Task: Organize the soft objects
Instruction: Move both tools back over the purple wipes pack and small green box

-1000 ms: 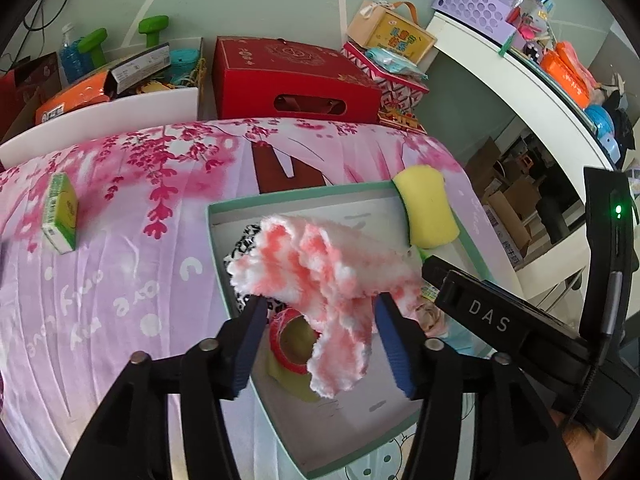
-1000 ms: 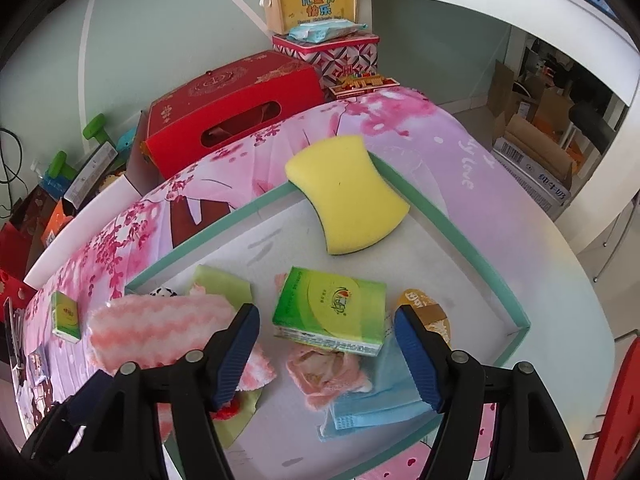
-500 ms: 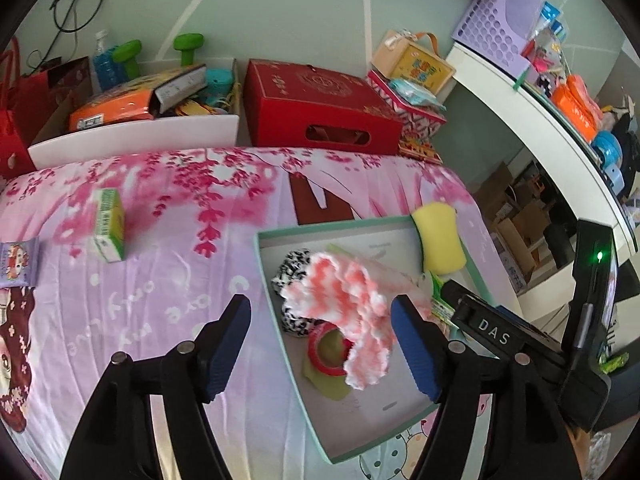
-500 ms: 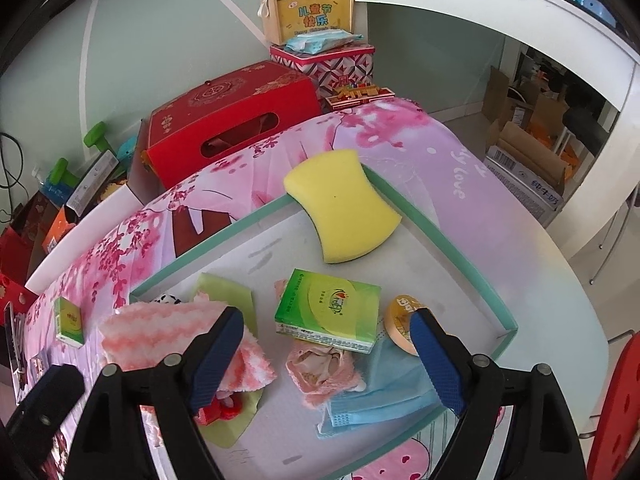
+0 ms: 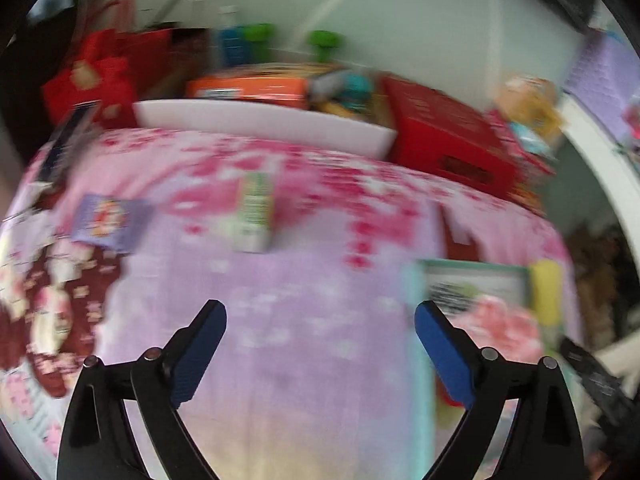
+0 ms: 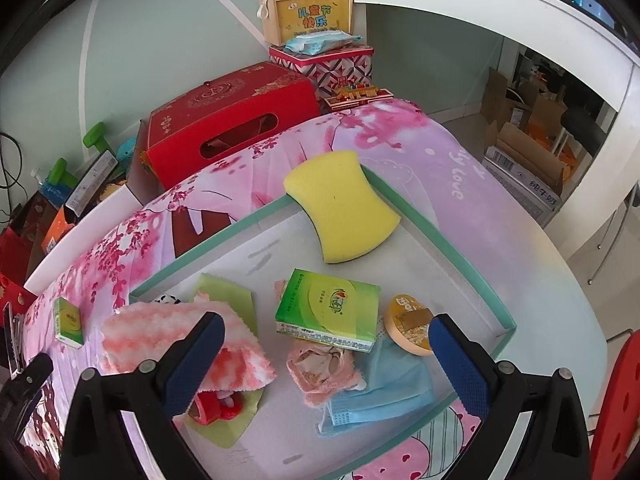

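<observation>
A shallow green-rimmed tray (image 6: pixel 460 248) lies on the pink floral cloth. In it are a pink-and-white fluffy cloth (image 6: pixel 168 336), a yellow sponge (image 6: pixel 344 204) on the far rim, a green tissue pack (image 6: pixel 328 308), a blue face mask (image 6: pixel 384 400) and a pink fabric piece (image 6: pixel 320 368). My right gripper (image 6: pixel 326 360) is open and empty above the tray's near side. My left gripper (image 5: pixel 320 344) is open and empty over bare cloth left of the tray (image 5: pixel 416 320); this view is blurred. A small green pack (image 5: pixel 254 210) and a purple packet (image 5: pixel 106 220) lie ahead of it.
A red box (image 6: pixel 232 120), stacked gift boxes (image 6: pixel 316 40) and a white bin with clutter (image 5: pixel 260 120) stand at the table's back edge. A small green pack (image 6: pixel 68 322) lies left of the tray. The table drops off at the right toward cardboard boxes (image 6: pixel 524 160).
My left gripper let go of the fluffy cloth, which now lies in the tray, then pulled back and swung left over the cloth. The right gripper opened slightly wider.
</observation>
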